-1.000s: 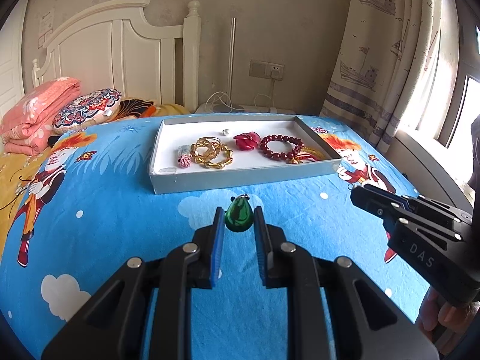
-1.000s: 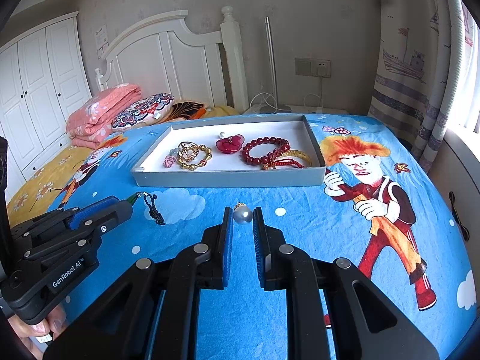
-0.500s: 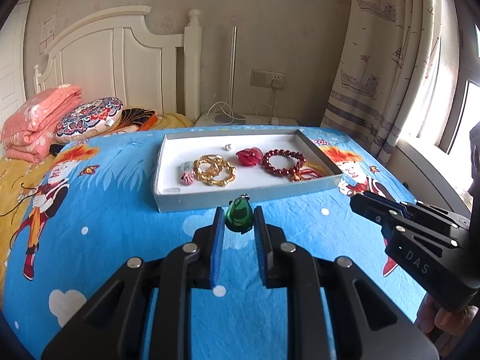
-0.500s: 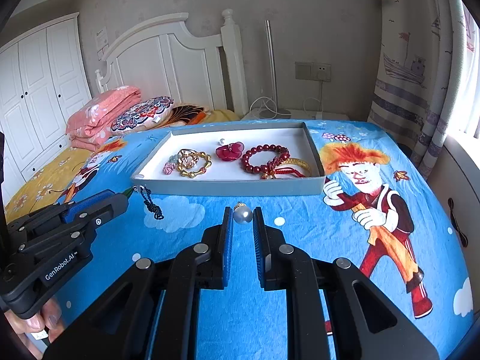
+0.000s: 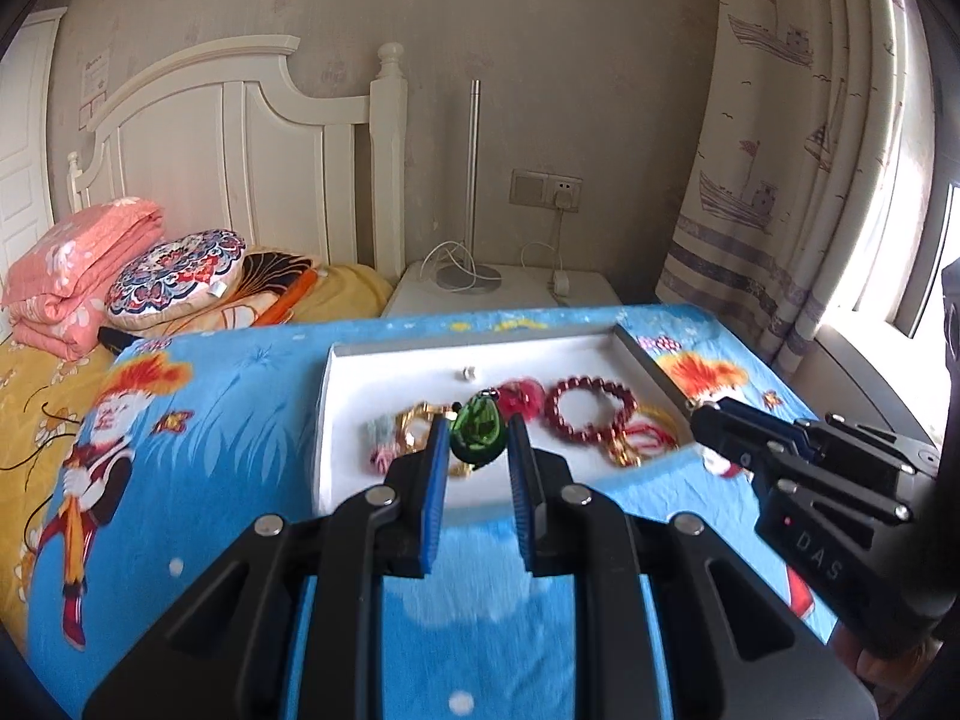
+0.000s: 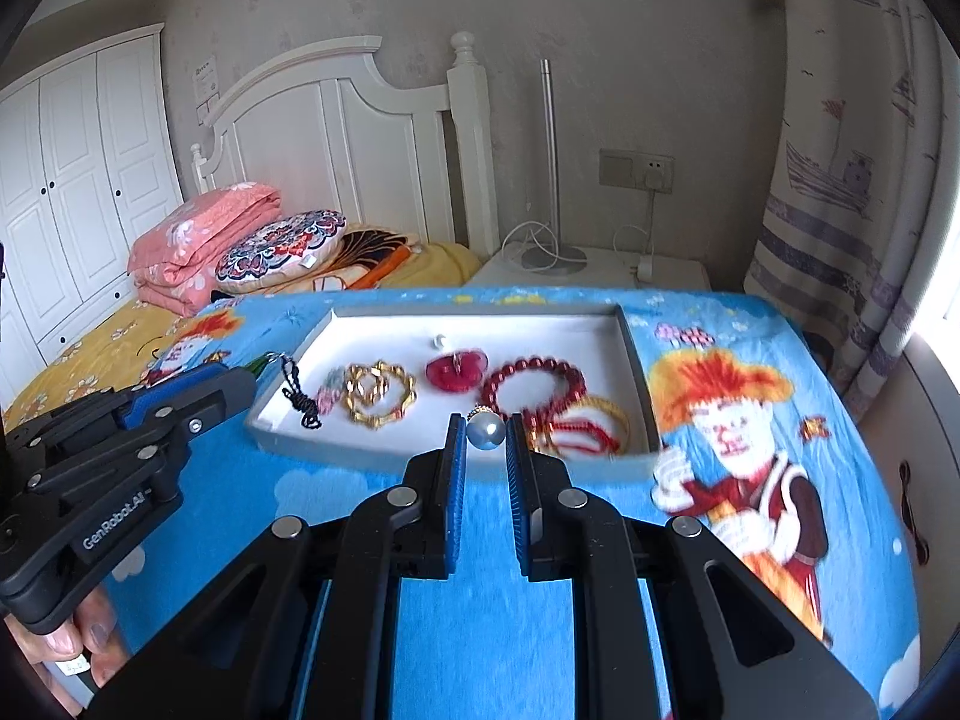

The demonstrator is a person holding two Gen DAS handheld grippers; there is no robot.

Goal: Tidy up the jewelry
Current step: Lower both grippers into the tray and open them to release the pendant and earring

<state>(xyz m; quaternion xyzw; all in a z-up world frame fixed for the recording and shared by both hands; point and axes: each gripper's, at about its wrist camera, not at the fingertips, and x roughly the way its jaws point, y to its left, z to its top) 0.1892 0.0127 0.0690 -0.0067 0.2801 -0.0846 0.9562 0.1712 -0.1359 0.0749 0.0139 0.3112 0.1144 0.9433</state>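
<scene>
Pinching teardrop green glass pendant (image 5: 477,431) (left claw (image 5: 478,441)), round pearl (image 6: 485,431) (right claw (image 6: 485,433))

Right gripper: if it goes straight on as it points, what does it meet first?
Probably the tray's near wall, or just past it the red bead bracelet; the right gripper, holding the pearl, looks raised, so depth is unclear.

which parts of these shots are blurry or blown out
Left wrist view: the tray and its jewelry are motion-smeared, while the left tool and its green pendant stay fairly sharp; the window at right is blown out. Right wrist view: the blanket print smears, the pearl is crisp.
</scene>
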